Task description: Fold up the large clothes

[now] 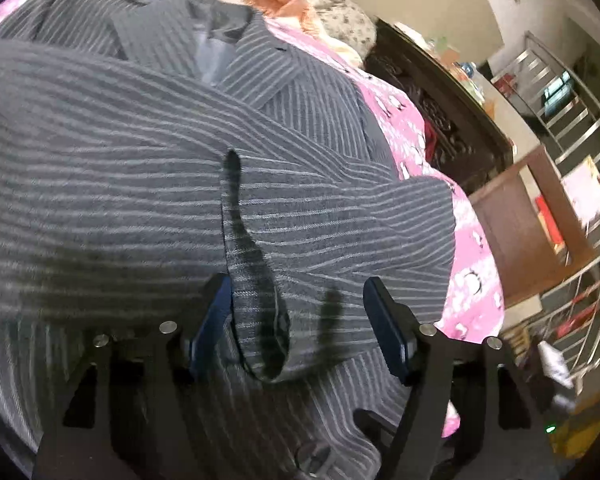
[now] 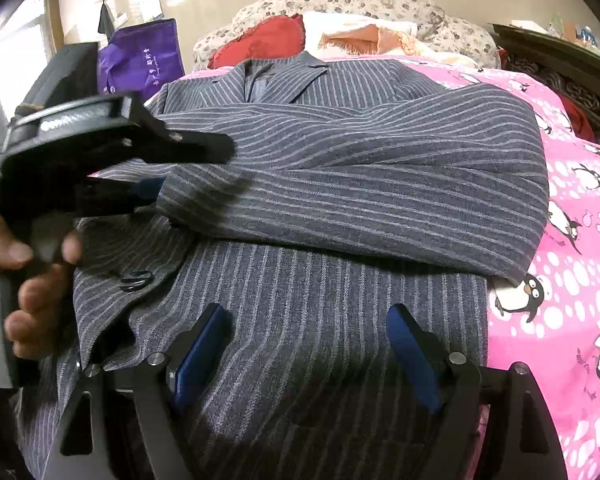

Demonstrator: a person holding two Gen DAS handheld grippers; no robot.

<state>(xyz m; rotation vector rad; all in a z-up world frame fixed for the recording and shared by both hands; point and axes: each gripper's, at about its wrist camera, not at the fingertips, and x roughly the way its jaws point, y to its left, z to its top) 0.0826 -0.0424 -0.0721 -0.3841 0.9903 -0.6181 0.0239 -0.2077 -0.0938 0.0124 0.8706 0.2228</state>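
left claw (image 1: 296, 312) agape, empty | right claw (image 2: 308, 336) agape, empty | over striped jacket (image 2: 340, 184)

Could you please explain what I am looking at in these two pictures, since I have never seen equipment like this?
There is no robot here. A person holds a hand-operated two-finger gripper in each hand, and each gripper carries a wide-angle camera looking forward along its fingers. One picture is taken from the left gripper, the other from the right gripper; the blue-padded prongs at the bottom of each are that gripper's own fingers.

In the right-hand picture you also see the left gripper from the side, with the person's hand around its handle.

On a bed with a pink penguin-print cover lies a grey striped jacket, one sleeve folded across its front. Behind it are pillows.

Both grippers stand open above the cloth. A fold of sleeve lies between the left one's fingers, but nothing is gripped.
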